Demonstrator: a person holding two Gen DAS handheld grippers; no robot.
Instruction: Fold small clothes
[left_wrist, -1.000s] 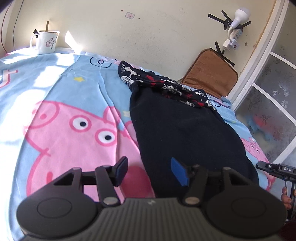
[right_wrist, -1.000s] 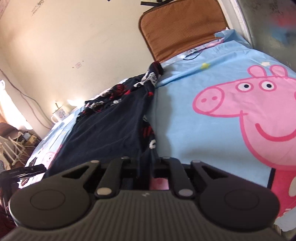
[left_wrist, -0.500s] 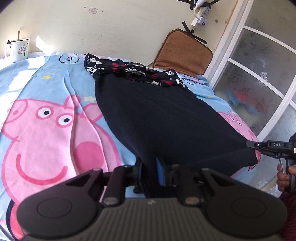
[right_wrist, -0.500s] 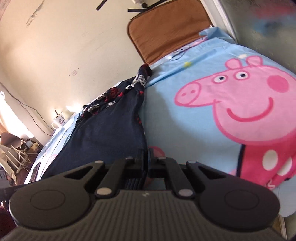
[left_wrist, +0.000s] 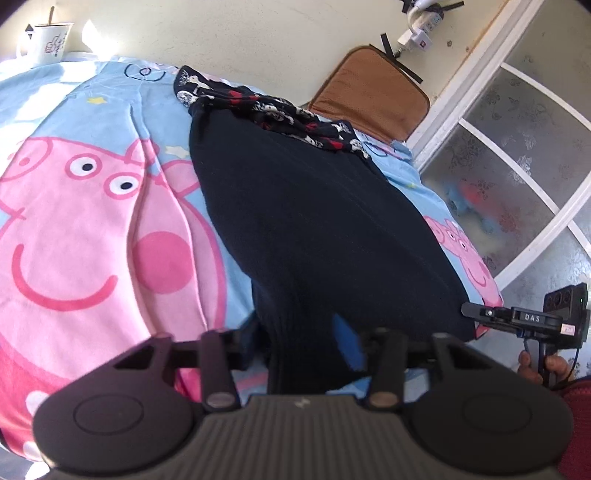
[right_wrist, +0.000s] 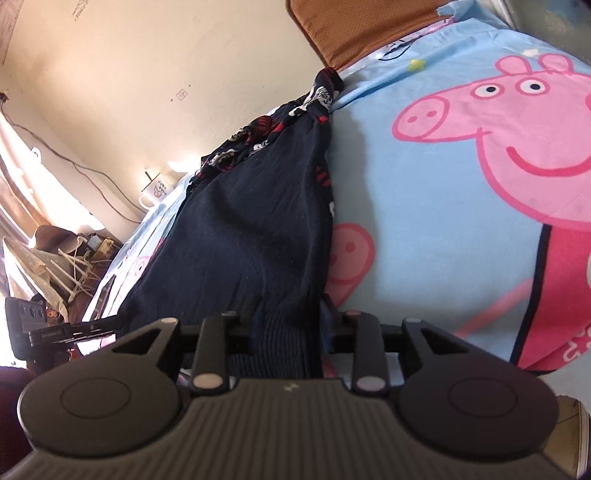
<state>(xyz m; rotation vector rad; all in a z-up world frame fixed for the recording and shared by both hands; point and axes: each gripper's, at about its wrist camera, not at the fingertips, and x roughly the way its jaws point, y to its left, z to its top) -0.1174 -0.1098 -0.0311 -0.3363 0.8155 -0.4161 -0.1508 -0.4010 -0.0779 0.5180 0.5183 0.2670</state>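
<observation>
The left gripper (left_wrist: 301, 341) sits at the near edge of the bed, its fingers (left_wrist: 349, 345) parted with the ribbed hem of a dark navy garment (left_wrist: 314, 229) lying between them, one blue pad showing clear of the cloth; whether the other pad touches the fabric cannot be told. In the right wrist view, the right gripper (right_wrist: 288, 321) likewise has a fold of the same hem between its fingers, which stand narrowly apart with the knit bunched in the gap, hiding the pads so that a firm grip cannot be confirmed. The garment stretches away from both grippers across a light blue bedsheet (left_wrist: 92, 206) printed with pink cartoon pigs, covering the middle of the bed. At its far end lies a bunched patterned piece of clothing (left_wrist: 273, 110), dark with red and white figures, touching the navy fabric. Beyond that, a brown cushion (left_wrist: 373, 92) leans against the cream wall beside a white-framed frosted glass door (left_wrist: 517, 177). A white mug (left_wrist: 50, 40) with a stick in it stands in sunlight at the far left corner, and a power strip (left_wrist: 421, 35) is taped to the wall above the cushion
</observation>
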